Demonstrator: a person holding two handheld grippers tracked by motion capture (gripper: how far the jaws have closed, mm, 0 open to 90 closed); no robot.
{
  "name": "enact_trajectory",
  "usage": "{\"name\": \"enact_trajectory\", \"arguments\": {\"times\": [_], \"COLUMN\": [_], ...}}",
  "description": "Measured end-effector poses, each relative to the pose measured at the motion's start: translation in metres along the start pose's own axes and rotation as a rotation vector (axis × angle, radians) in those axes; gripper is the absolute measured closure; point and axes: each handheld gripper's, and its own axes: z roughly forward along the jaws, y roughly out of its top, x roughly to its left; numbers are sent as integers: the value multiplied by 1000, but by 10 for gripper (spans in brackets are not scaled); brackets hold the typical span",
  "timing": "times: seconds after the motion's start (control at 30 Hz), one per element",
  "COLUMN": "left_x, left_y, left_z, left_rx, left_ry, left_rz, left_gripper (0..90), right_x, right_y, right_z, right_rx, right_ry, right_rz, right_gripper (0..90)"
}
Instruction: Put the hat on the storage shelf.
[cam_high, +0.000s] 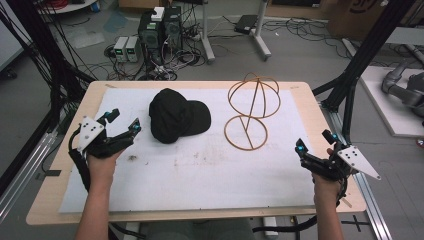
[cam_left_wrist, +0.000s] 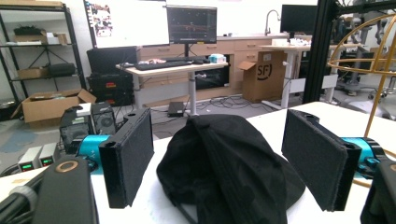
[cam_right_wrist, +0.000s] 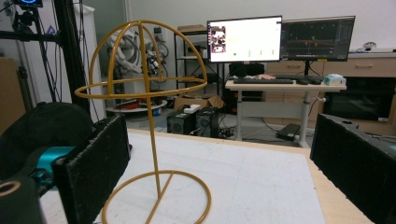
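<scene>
A black cap (cam_high: 175, 117) lies on the white sheet (cam_high: 200, 175) left of centre. To its right stands a gold wire hat stand (cam_high: 245, 148), a dome on a thin pole over a ring base. My left gripper (cam_high: 125, 121) is held just left of the cap, open. In the left gripper view the left gripper (cam_left_wrist: 219, 116) has its jaws spread to either side of the cap (cam_left_wrist: 224, 163) without touching it. At the table's right edge my right gripper (cam_high: 314, 142) is open and empty. The right gripper (cam_right_wrist: 222, 123) faces the stand (cam_right_wrist: 150, 116), with the cap (cam_right_wrist: 42, 126) behind its left jaw.
The wooden table (cam_high: 55, 200) is mostly covered by the sheet. Black frame posts (cam_high: 350, 75) rise at the table's right and left. Computers and cables (cam_high: 160, 35) sit on the floor beyond the far edge.
</scene>
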Motion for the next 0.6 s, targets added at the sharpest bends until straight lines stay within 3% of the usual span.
{"name": "enact_trajectory", "arguments": {"times": [0.2, 0.6], "left_x": [-4, 0], "left_y": [-3, -11], "left_z": [16, 38], "left_rx": [14, 34], "left_ry": [1, -1], "left_rz": [-2, -44], "left_gripper": [251, 256], "right_x": [0, -1], "right_y": [0, -2], "right_z": [0, 1], "right_rx": [0, 3], "right_ry": [3, 1], "right_rz": [-3, 5], "right_gripper": [44, 44]}}
